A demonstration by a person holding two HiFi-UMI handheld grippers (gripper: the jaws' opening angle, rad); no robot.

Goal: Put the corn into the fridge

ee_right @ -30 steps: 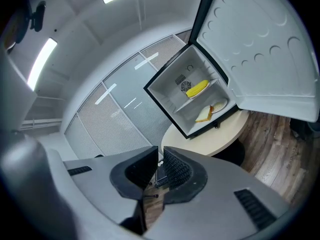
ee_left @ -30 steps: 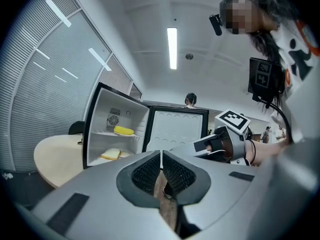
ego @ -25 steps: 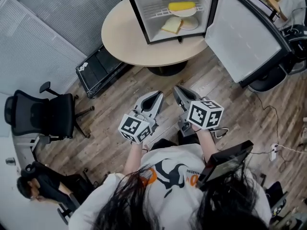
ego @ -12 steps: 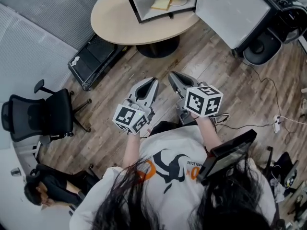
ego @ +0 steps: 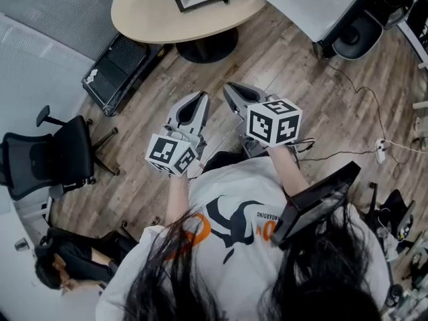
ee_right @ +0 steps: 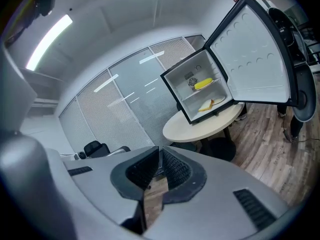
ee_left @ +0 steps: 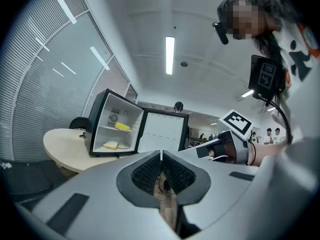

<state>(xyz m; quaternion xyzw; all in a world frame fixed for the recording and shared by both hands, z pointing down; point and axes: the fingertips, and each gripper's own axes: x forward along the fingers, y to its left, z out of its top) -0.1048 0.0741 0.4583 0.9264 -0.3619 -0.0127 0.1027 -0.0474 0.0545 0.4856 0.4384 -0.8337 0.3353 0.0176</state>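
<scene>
Wood floor [ego: 281, 72], head view: open boards separate left gripper [ego: 198, 99] and right gripper [ego: 232, 89] from the table [ego: 154, 19] edge. Left gripper view: jaws pressed together, empty; corn [ee_left: 122, 126] on fridge [ee_left: 100, 121] upper shelf. Right gripper view: jaws closed, empty; door [ee_right: 250, 59] swung wide

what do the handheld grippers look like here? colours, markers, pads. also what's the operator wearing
The left gripper and right gripper have light grey, tapering shells, and their jaws are lined with black ribbed pads. Each carries a white cube with black square markers at the hand end. The person wears a white short-sleeved T-shirt with black and orange print.
</scene>
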